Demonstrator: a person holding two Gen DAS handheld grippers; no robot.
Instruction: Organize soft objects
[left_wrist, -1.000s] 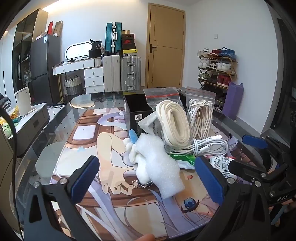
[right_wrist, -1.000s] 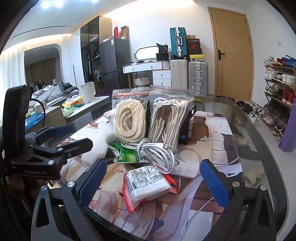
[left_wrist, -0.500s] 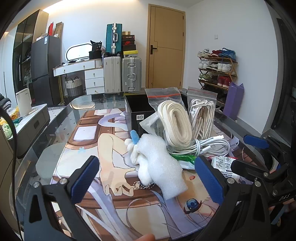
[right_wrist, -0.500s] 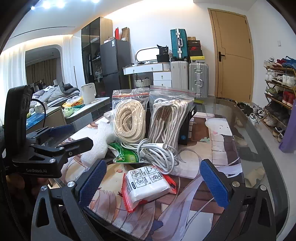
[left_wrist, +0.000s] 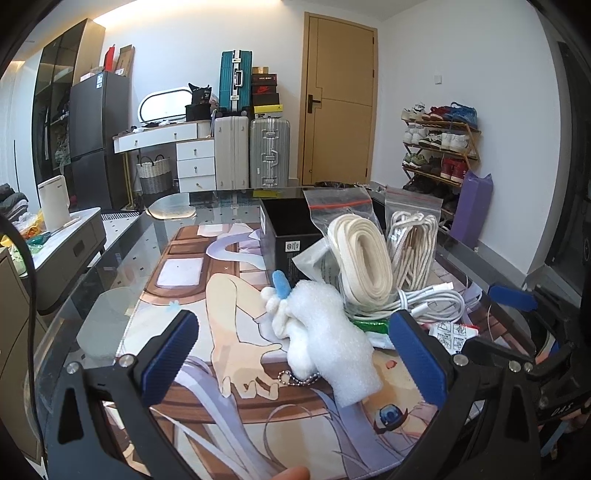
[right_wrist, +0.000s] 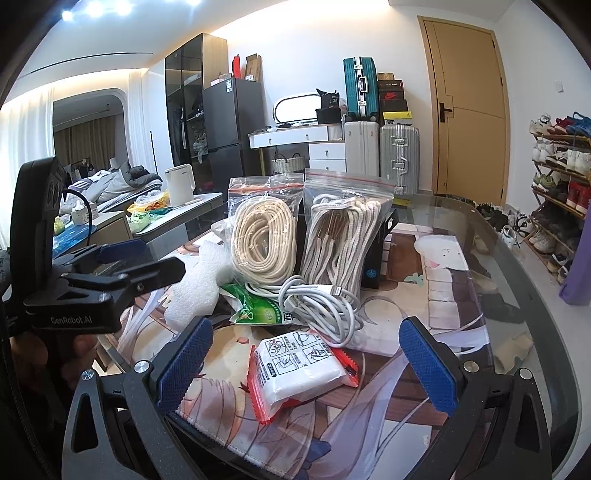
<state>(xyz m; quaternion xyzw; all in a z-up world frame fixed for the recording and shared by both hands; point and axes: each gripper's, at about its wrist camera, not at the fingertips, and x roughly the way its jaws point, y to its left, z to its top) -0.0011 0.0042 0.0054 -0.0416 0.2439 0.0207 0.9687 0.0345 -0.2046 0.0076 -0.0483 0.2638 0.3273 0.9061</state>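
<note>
A pile of soft things lies on a printed mat. A white foam piece with a small white plush keychain lies just ahead of my left gripper, which is open and empty. Two zip bags of cream rope lean on a black box. A coiled white cable, a green packet and a red-edged white packet lie before my right gripper, open and empty, fingers either side of the white packet.
The mat covers a glass table with a curved edge on the right. The left gripper's body stands at the left of the right wrist view. Suitcases, a dresser and a shoe rack stand beyond the table.
Both grippers have drifted very slightly; the pile sits a touch further right in the left wrist view. Nothing was taken hold of or let go.
</note>
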